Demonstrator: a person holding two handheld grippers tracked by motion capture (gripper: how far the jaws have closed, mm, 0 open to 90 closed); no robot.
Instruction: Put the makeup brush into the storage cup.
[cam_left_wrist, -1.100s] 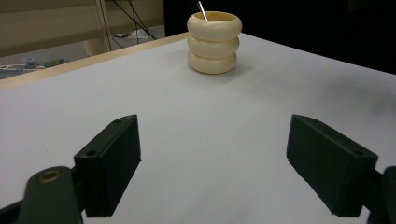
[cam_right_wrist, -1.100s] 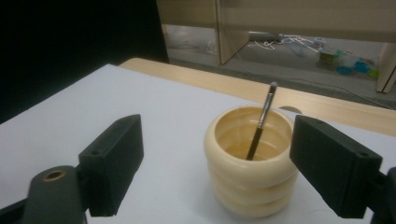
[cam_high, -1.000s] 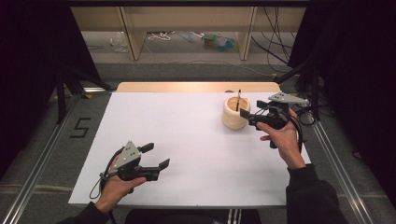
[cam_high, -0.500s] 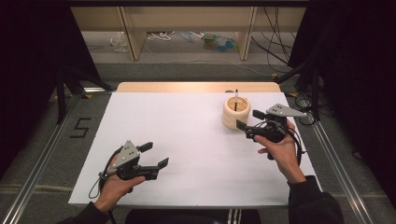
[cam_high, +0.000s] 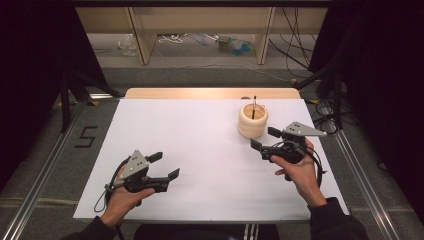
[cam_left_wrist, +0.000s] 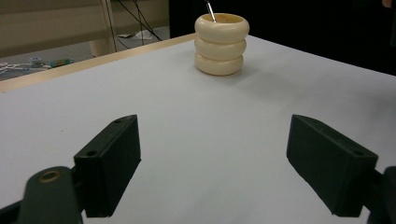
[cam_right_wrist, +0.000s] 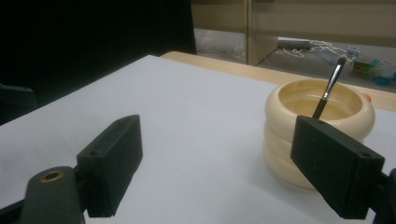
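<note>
A: Where was the cup?

B: The cream cup (cam_high: 252, 120), ribbed like three stacked rings, stood upright on the white table (cam_high: 200, 150), toward the far right. A thin dark brush (cam_high: 254, 107) leaned inside it, its tip rising above the rim.

A: And the right tool?

B: The right tool (cam_high: 263, 138) hovered just near and right of the cup, held in the person's right hand (cam_high: 295, 167). Its jaws were spread wide and held nothing. In the right gripper view the cup (cam_right_wrist: 317, 135) sat close ahead, partly behind the right-hand jaw, with the brush (cam_right_wrist: 329, 88) slanting up out of it. The cup lay beside the gap, not between the jaws.

A: The left tool?

B: The left tool (cam_high: 165, 165) was at the near left of the table, held in the left hand (cam_high: 125, 197), well apart from the cup. Its jaws were also spread, with nothing between them. The left gripper view looked across bare white table to the cup (cam_left_wrist: 221, 43), far off and standing clear.

A: Anything else on the table?

B: A strip of pale wood (cam_high: 210, 93) showed along the far edge of the white sheet. Beyond it were shelf legs and some cables (cam_high: 295, 40) on the floor. A "5" mark (cam_high: 86, 136) sat on the floor left of the table.

A: Were the tools touching the table?

B: I could not tell from these views.
</note>
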